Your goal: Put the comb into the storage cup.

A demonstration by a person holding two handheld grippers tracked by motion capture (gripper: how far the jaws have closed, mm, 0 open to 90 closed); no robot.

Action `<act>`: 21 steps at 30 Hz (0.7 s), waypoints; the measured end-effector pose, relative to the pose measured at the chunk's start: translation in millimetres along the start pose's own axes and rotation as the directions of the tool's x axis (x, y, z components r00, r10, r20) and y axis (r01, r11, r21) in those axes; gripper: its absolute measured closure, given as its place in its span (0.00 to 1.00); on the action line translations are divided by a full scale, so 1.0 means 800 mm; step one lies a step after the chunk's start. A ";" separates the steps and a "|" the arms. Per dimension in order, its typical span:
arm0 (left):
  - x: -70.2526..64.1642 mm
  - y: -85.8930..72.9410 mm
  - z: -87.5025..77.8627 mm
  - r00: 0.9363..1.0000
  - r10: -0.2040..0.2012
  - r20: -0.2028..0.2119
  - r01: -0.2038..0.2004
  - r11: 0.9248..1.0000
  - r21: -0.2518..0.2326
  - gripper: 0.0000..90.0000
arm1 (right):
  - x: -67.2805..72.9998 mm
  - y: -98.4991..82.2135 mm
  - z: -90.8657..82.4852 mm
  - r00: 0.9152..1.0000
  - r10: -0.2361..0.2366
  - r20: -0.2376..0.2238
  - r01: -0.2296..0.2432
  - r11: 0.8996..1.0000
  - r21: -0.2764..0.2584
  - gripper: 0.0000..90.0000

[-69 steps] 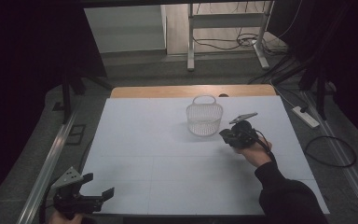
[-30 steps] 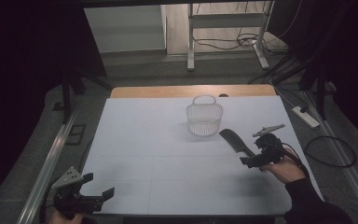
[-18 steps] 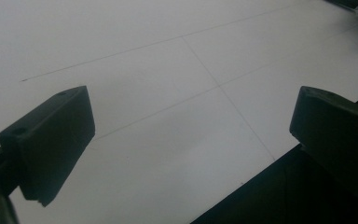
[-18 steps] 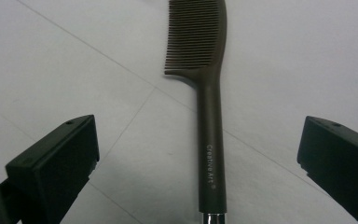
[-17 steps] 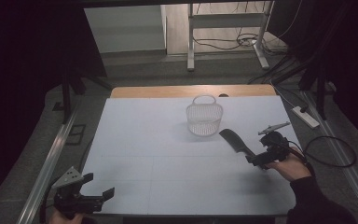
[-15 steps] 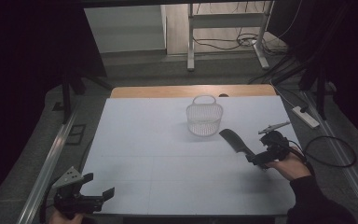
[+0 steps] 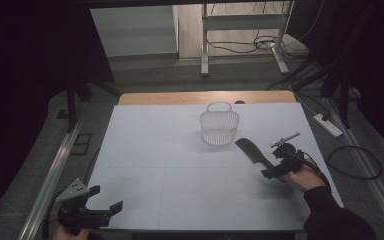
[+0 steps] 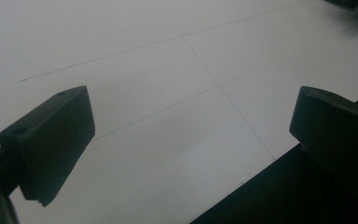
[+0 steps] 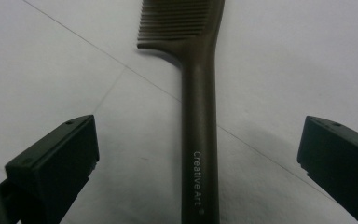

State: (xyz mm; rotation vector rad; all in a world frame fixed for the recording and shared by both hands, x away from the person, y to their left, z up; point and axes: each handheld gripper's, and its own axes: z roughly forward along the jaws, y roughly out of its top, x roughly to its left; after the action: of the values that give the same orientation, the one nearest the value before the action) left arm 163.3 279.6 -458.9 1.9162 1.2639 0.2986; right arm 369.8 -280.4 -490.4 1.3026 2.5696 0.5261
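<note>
Right gripper view looks straight down the handle of a dark comb (image 9: 199, 116) that lies flat on the white table (image 9: 51, 56), its teeth at the far end and small pale lettering on the handle near the camera; the right gripper (image 9: 198, 154) has its jaws spread wide, one on each side of the handle and clear of it. In the high view the comb (image 7: 250, 150) lies just beside a white mesh basket (image 7: 219, 127) — near it, not inside. The left gripper (image 7: 92, 212) sits at the table's near left corner, well apart from the comb, its jaws also wide — nothing between them but bare tabletop.
</note>
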 end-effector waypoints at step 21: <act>0.000 0.000 0.000 1.000 0.000 0.002 0.000 1.000 0.002 0.01 | 0.000 -0.003 0.023 1.000 -0.021 0.008 0.021 0.997 0.078 0.00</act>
State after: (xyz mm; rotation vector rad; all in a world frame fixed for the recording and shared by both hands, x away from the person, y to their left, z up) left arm 163.4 279.6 -459.0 1.9180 1.2629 0.2953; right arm 374.0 -277.8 -508.0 1.2977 2.6178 0.4189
